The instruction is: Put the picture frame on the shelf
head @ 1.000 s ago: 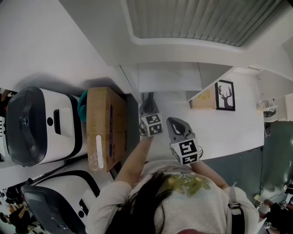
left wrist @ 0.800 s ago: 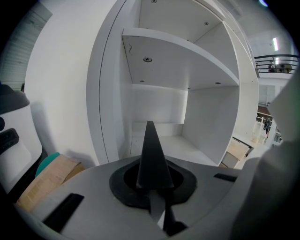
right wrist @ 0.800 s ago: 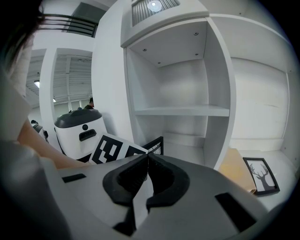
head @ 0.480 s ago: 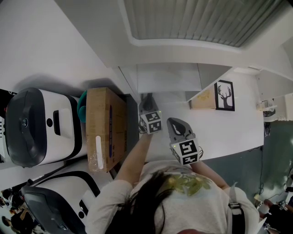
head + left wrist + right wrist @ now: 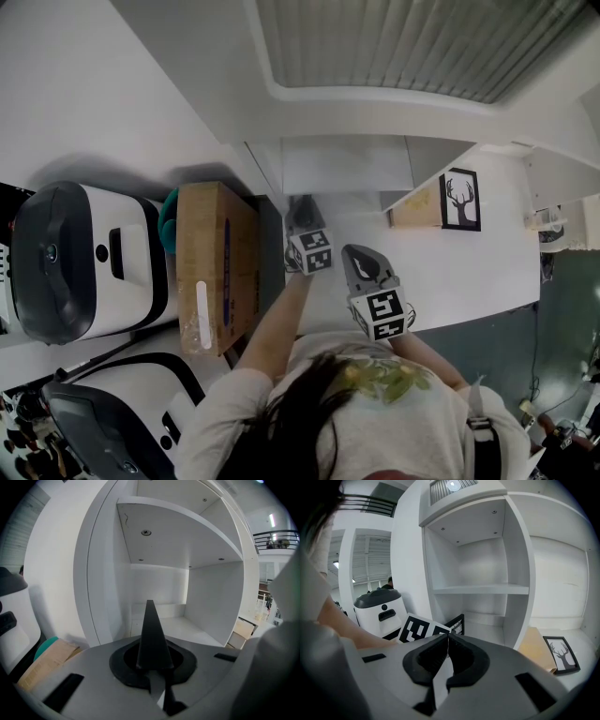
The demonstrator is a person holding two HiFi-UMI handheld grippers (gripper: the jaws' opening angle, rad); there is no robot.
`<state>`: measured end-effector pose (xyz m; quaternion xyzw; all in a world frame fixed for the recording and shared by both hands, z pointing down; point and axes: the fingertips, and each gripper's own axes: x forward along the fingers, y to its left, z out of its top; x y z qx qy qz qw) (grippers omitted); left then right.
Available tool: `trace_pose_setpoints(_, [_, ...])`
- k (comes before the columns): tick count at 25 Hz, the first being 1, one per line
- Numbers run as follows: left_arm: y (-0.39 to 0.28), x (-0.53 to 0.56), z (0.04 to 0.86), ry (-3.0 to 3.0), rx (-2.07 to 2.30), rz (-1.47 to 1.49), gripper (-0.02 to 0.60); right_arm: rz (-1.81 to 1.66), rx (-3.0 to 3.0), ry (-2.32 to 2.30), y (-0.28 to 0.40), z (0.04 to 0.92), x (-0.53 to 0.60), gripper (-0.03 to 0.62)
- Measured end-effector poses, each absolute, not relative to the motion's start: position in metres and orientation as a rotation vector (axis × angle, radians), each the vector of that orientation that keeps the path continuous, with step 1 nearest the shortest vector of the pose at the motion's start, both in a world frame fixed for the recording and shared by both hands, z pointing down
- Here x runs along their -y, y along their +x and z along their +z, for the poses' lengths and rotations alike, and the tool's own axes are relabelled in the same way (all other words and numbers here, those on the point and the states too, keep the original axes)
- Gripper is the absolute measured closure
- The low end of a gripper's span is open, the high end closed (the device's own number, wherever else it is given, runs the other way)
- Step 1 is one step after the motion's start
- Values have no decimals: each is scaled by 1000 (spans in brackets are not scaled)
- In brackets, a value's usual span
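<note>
Left hand-held gripper (image 5: pixel 150 604) and right hand-held gripper (image 5: pixel 446 636) both closed, empty.

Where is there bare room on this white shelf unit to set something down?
Bare: the lower white cubby floor between its side walls, and the white shelf board above. Crowded: beside the black deer picture frame and tan board.

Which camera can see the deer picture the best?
The head view: the picture frame shows whole there, with the deer plain to see. The right gripper view has the picture frame too, but skewed, near the lower right edge. The left gripper view doesn't show it.
</note>
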<state>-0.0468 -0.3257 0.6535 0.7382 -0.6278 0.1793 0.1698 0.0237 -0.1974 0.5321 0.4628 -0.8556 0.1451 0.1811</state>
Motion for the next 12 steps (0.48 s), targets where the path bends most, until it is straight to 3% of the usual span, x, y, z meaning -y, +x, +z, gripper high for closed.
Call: trace_pose_setpoints(12, [-43,328,662,2091,1809,527,546,410,2408,1312,27,533,198,563])
